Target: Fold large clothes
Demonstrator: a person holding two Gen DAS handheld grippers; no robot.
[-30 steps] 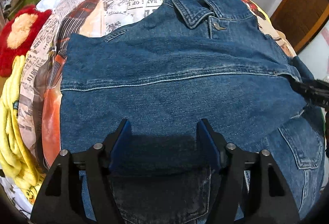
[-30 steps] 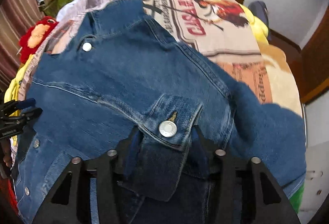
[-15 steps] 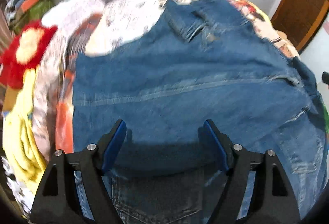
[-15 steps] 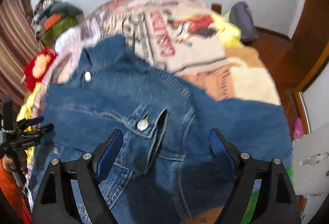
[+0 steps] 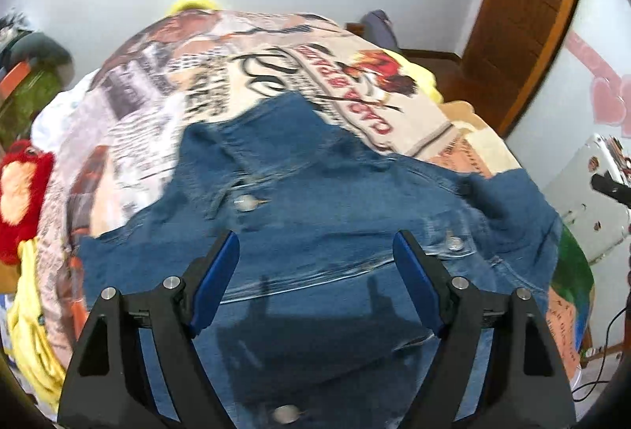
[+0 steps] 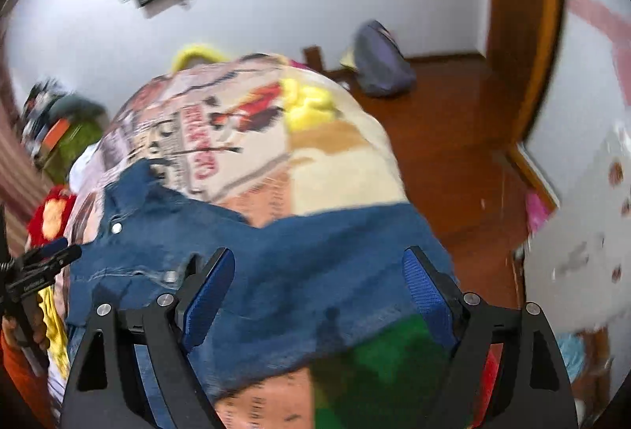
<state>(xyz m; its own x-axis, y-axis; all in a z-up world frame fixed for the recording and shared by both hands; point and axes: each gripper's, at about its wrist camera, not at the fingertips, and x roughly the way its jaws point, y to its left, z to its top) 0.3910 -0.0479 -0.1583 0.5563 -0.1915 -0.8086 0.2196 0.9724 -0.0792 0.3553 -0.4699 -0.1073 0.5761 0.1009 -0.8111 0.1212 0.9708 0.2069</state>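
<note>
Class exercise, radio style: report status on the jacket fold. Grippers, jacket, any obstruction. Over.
Left gripper jaws opening, nothing between them. Right gripper open, empty. Jacket lies on the blanket, partly folded. Nothing in the way.

Black hand-held gripper frames; blue pads; silver screws; orange sleeve.

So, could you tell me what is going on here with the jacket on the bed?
A person is folding a denim jacket laid out on a bed covered with a printed blanket, using a handheld gripper in each hand. Neither is holding anything at this moment: the left gripper has nothing between its fingers and its jaws are opening above the jacket, and the right gripper is open and empty above the jacket's edge. A red plush toy lies beside the bed.
</note>
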